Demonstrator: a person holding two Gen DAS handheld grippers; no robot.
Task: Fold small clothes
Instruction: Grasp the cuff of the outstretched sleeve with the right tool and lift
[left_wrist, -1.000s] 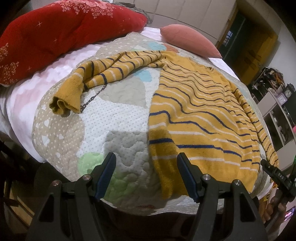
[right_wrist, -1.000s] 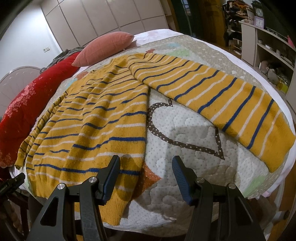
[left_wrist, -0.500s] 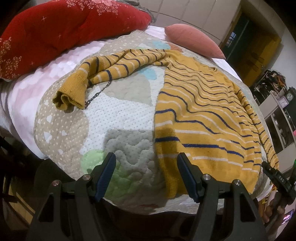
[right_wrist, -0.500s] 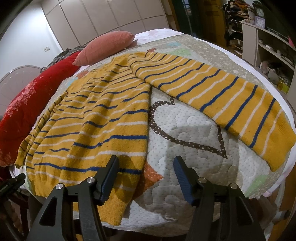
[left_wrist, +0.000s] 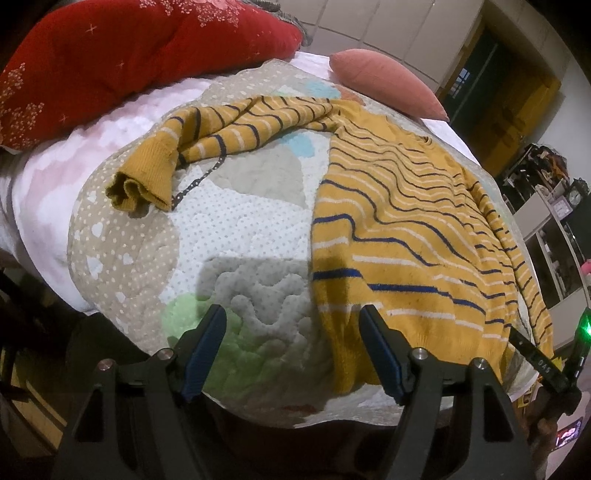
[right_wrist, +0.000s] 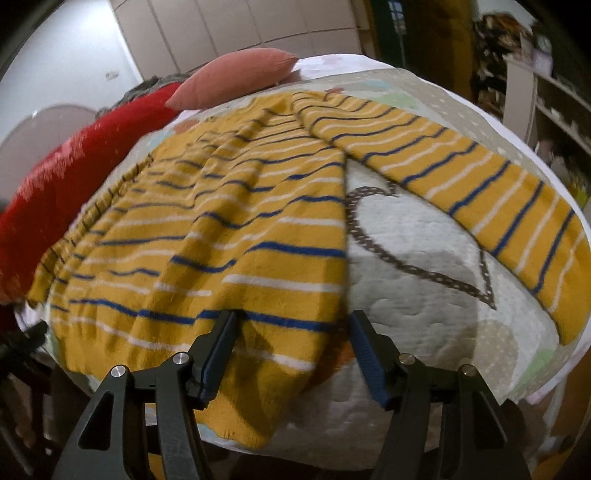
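A mustard-yellow sweater (left_wrist: 413, 221) with blue and white stripes lies face up on a quilted mat (left_wrist: 236, 229). Its left sleeve (left_wrist: 207, 144) is bunched at the far left. Its right sleeve (right_wrist: 480, 192) lies flat, stretched out to the right. My left gripper (left_wrist: 291, 317) is open and empty, low over the mat, with the sweater's lower left hem corner by its right finger. My right gripper (right_wrist: 291, 321) is open, its jaws astride the sweater's lower right hem corner (right_wrist: 288, 350), close to the cloth.
A red cushion (left_wrist: 122, 59) and a pink pillow (left_wrist: 384, 81) lie at the far side of the bed. The mat's front edge drops off just below both grippers. Shelves (right_wrist: 554, 110) stand at the right.
My right gripper has moved left and forward, from over the bare mat to over the sweater's hem corner. My left gripper has crept slightly forward. Both stay open.
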